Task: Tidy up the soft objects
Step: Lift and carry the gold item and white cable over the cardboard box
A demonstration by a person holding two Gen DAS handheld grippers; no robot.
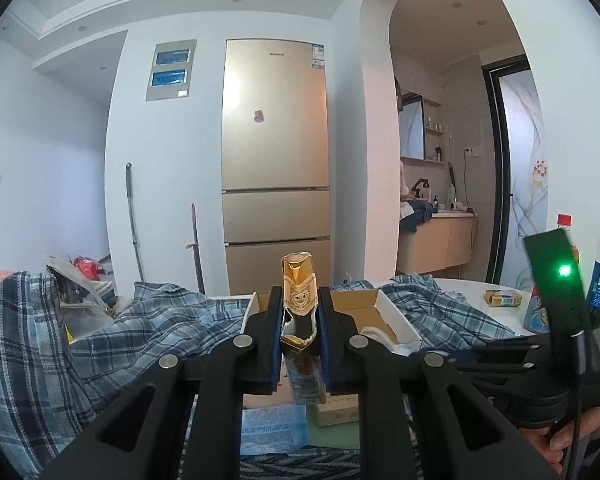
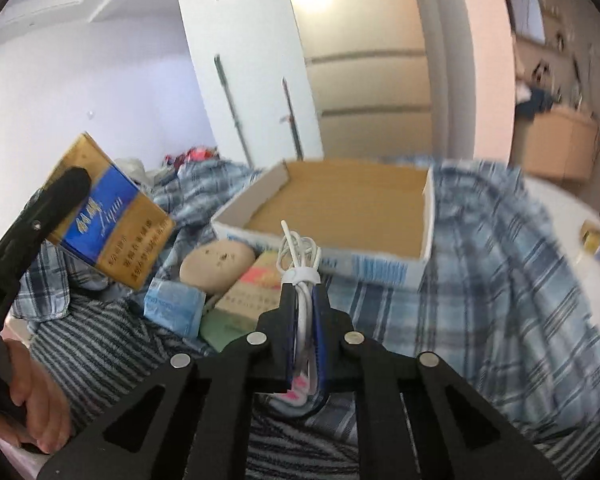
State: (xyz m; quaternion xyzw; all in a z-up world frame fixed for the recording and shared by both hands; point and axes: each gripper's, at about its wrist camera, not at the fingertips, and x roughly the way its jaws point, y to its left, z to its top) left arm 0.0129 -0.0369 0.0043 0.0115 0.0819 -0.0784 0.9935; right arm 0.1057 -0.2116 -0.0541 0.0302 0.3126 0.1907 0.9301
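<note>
Kitchen backdrop: gold fridge point(image 1: 274, 160) behind a bench draped in plaid cloth point(image 2: 480, 280). Your left tool point(image 1: 299, 312) was closed on a gold-and-blue pack point(image 1: 299, 292), held upright above the cloth, left of the open box point(image 2: 340, 208). Your right tool point(image 2: 302, 304) was clamped on a bundled white cable point(image 2: 298, 256), just in front of the box. A tissue pack point(image 2: 172, 308) and round sponge point(image 2: 216, 264) lay near it.

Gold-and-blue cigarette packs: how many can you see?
2: one gold-and-blue cigarette pack clamped in the left gripper, another on the white round table. Others may hide under clutter.
</note>
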